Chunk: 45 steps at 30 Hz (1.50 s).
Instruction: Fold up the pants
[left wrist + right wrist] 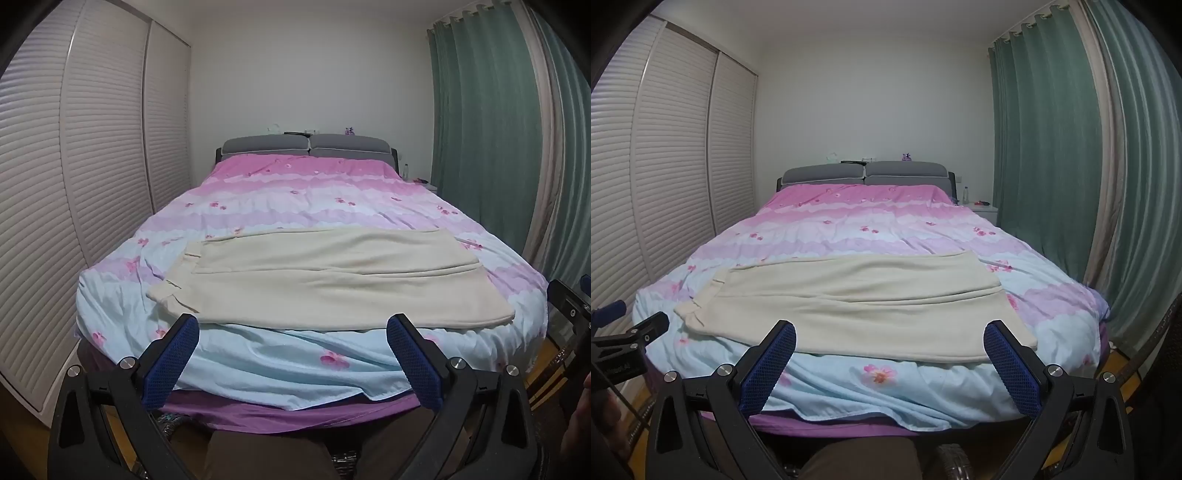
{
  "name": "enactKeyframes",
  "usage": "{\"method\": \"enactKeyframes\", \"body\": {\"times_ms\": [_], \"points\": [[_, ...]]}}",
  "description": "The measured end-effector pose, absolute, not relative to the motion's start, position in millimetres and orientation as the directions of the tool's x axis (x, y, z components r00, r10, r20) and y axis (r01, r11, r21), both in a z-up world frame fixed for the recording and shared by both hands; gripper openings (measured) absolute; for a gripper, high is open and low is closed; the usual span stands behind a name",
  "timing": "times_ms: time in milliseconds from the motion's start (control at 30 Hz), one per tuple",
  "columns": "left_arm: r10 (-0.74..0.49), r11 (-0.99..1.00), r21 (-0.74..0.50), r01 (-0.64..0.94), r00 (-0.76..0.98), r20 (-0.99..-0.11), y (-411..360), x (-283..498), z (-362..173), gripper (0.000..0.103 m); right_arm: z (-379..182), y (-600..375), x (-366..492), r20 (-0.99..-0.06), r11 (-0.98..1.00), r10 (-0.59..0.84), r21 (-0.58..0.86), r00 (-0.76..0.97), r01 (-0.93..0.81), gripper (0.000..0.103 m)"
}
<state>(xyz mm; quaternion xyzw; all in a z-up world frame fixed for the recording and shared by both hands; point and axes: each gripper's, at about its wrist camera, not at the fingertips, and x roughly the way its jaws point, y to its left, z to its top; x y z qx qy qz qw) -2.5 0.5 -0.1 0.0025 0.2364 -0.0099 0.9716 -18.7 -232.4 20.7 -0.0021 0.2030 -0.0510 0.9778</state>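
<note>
Cream pants (332,280) (864,306) lie flat across the near end of the bed, waistband to the left, leg ends to the right, one leg laid over the other. My left gripper (293,323) hovers short of the bed's foot, open wide, with nothing between its blue pads (170,365). My right gripper (890,328) is held the same way, open and empty, in front of the pants' near edge. Each gripper shows at the edge of the other's view: the right one (569,306), the left one (628,332).
The bed carries a pink, lilac and pale-blue flowered duvet (295,206) and a grey headboard (306,146). White louvred wardrobe doors (92,166) line the left side, green curtains (498,129) the right. A white nightstand (984,210) stands by the headboard. A person's brown-clad knee (864,461) shows below.
</note>
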Motion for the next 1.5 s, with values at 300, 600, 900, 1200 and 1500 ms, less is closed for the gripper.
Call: {"method": "enactKeyframes", "body": {"times_ms": [300, 600, 900, 1200, 1500], "points": [[-0.009, 1.000, 0.013, 0.017, 0.888, -0.460, 0.7, 0.7, 1.0, 0.103, 23.0, -233.2, -20.3, -0.390, 0.994, -0.103, -0.021, 0.915, 0.103, 0.103], [-0.015, 1.000, 0.007, 0.021, 0.891, -0.453, 0.0, -1.1, 2.0, 0.103, 18.6, -234.2, -17.4, -0.392, 0.994, -0.105, -0.022, 0.914, 0.105, 0.103], [-0.011, 1.000, 0.010, 0.018, 0.891, -0.454, 1.4, -0.5, 4.5, 0.103, 23.2, -235.3, -20.0, -0.392, 0.994, -0.103, -0.020, 0.914, 0.104, 0.103], [-0.001, 1.000, 0.016, 0.010, 0.893, -0.449, 2.1, -1.2, 6.5, 0.103, 22.4, -234.7, -19.4, -0.392, 0.994, -0.104, -0.018, 0.914, 0.105, 0.103], [0.001, 1.000, 0.018, 0.008, 0.894, -0.449, 3.6, -0.9, 6.1, 0.103, 22.3, -235.5, -18.9, -0.391, 0.994, -0.103, -0.018, 0.915, 0.104, 0.103]]}}
